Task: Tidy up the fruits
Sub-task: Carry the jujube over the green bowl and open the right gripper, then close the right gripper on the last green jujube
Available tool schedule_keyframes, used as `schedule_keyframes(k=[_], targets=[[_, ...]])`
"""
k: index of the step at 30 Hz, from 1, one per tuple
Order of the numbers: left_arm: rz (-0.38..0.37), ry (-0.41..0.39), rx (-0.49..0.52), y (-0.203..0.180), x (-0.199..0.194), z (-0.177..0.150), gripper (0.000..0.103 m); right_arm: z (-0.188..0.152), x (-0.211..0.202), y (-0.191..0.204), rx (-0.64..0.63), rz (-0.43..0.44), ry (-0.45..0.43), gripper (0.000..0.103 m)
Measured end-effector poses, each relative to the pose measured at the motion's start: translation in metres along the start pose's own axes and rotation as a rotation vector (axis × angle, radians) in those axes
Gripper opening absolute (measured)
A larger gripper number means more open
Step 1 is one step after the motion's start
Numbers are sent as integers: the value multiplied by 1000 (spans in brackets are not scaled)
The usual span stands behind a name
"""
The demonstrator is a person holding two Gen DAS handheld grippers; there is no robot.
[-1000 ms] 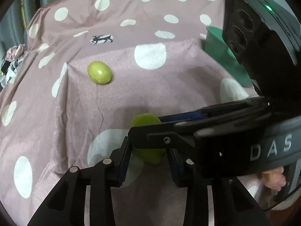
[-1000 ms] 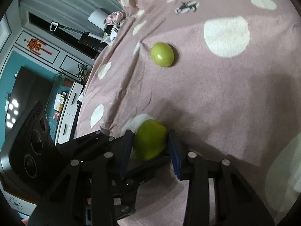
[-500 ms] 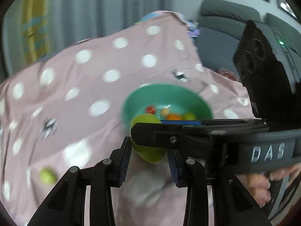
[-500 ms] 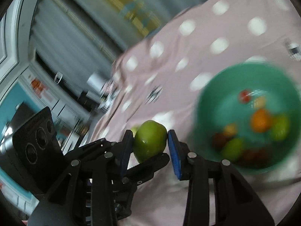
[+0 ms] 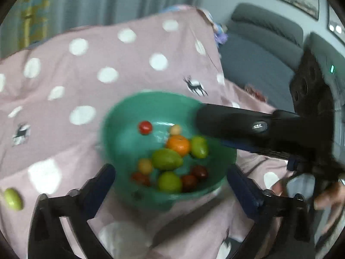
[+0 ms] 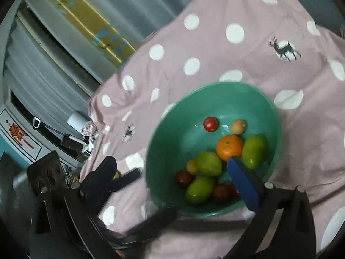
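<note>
Jaws on both the left gripper and right gripper opening wide, nothing held now. Green fruit dropped into bowl; another left on cloth, lower left.

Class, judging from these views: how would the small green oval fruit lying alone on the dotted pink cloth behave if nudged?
The small green oval fruit looks smooth and rounded, so it probably rolls easily. The soft dotted pink cloth may slow it.
</note>
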State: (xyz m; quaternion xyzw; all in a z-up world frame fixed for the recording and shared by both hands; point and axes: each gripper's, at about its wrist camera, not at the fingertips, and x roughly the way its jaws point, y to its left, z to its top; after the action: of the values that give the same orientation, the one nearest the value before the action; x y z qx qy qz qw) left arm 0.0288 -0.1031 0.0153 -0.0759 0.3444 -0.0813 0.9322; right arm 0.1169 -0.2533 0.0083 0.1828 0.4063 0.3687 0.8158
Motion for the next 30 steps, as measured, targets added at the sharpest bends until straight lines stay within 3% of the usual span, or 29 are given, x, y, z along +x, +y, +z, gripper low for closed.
schedule_keyframes(k=[4,7,11,14,15,17,19,23,27,30], targets=[[148,-4,24,31,-50,-24,103,-9,-12,17,-46,10,12,103],[206,-28,-27,63,-91,-53,103,-24,-8,34,-95,-15,50,103],[302,-116,-224,119,-130,-102,103,-48,17,67,-167,-6,108,103],[362,-52,-441,165,-133,-124,102,-70,47,98,-255,-2,164,103],[345,-52,-517,176,-135,-129,102,-76,57,106,-285,-5,182,103],[224,-90,-623,192,-139,-137,103,-92,80,126,-352,-22,220,103],[145,-80,-674,197,-133,-139,103,-104,102,138,-394,-46,264,103],[217,-39,-613,189,-121,-135,97,-118,143,151,-454,-167,321,101],[202,-22,-523,183,-122,-140,100,-99,166,144,-318,-111,326,102],[224,-5,-436,170,-126,-147,100,-94,185,156,-317,-63,326,102]])
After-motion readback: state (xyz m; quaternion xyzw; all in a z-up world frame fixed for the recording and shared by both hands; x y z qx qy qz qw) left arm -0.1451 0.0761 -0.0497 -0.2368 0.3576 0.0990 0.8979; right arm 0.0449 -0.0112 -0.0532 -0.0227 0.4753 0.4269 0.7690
